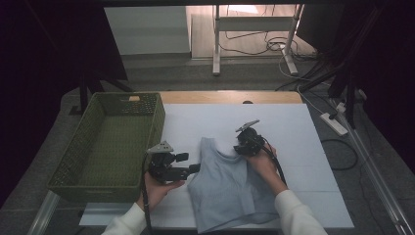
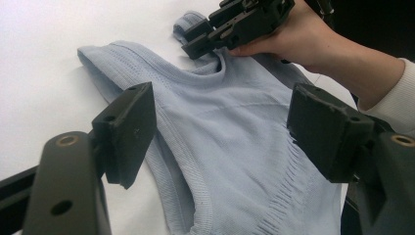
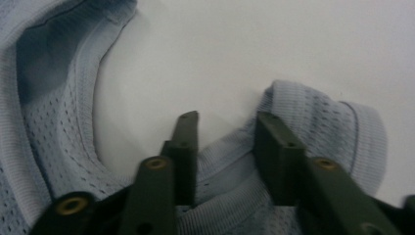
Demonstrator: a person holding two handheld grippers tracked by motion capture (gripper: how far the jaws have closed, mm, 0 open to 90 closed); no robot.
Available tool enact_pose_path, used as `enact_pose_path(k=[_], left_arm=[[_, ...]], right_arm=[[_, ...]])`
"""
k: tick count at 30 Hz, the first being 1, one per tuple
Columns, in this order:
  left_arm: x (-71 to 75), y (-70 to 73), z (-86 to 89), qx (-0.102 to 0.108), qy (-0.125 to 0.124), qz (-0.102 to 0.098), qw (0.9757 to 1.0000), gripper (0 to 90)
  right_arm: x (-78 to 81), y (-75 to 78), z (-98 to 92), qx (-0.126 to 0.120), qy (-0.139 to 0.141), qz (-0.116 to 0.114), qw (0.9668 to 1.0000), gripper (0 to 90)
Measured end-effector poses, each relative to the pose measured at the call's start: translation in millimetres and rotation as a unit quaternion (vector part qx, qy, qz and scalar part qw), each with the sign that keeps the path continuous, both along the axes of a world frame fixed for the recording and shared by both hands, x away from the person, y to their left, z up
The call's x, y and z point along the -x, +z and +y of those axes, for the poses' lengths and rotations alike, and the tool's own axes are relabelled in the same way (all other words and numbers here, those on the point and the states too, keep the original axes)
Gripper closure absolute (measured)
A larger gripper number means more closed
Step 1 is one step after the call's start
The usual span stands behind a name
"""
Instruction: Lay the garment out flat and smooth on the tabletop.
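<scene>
A pale blue sleeveless top (image 1: pixel 225 188) lay flat on the white table (image 1: pixel 313 161), its long axis running from the hem at the person's edge up and away toward the straps at the far end, tilted a little to the left in the high view. It was a fine knit with small mesh holes, ribbed bands along the neckline and armholes, and a gathered rib line across the body. One strap (image 3: pixel 323 122) was folded back on itself into a rounded loop.

The right gripper (image 1: pixel 243 145) pointed down at that strap end. Its black jaws stood a moderate way apart, straddling the ribbed edge, with cloth between them; whether the pads pressed on it could not be told.

The left gripper (image 1: pixel 193 169) was held level just beside the top's left edge, aimed across it. Its jaws (image 2: pixel 220 127) stood wide apart with nothing between them, the cloth lying beyond and below.

A green woven plastic basket (image 1: pixel 78 147) sat at the table's left side, apart from the top.
</scene>
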State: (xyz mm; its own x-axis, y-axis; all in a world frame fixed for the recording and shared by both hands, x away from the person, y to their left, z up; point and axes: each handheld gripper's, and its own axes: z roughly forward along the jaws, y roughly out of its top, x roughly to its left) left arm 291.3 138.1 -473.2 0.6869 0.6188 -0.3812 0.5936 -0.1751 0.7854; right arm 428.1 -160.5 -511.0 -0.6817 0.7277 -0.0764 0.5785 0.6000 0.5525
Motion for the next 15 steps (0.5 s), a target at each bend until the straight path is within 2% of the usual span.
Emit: enact_pose_path(k=[5,10,13,15], left_arm=[[0.1,0.2,0.3,-0.001,0.000,0.000,1.0000,26.4],[-0.6,0.2,-0.4,-0.001,-0.001,-0.001,1.0000,26.5],[-1.0,-0.2,-0.3,-0.001,-0.001,0.000,1.0000,26.5],[-0.9,-0.4,-0.1,-0.001,-0.001,0.000,1.0000,26.5]], right_arm=[[-0.2,1.1,-2.1,0.009,0.006,-0.004,0.9999,84.9],[-2.2,1.1,-7.6,-0.011,0.008,-0.002,0.9999,87.0],[-2.3,2.9,-9.6,-0.023,0.006,-0.020,0.9995,87.2],[-1.9,6.4,-11.2,-0.041,0.003,-0.037,0.9985,87.2]])
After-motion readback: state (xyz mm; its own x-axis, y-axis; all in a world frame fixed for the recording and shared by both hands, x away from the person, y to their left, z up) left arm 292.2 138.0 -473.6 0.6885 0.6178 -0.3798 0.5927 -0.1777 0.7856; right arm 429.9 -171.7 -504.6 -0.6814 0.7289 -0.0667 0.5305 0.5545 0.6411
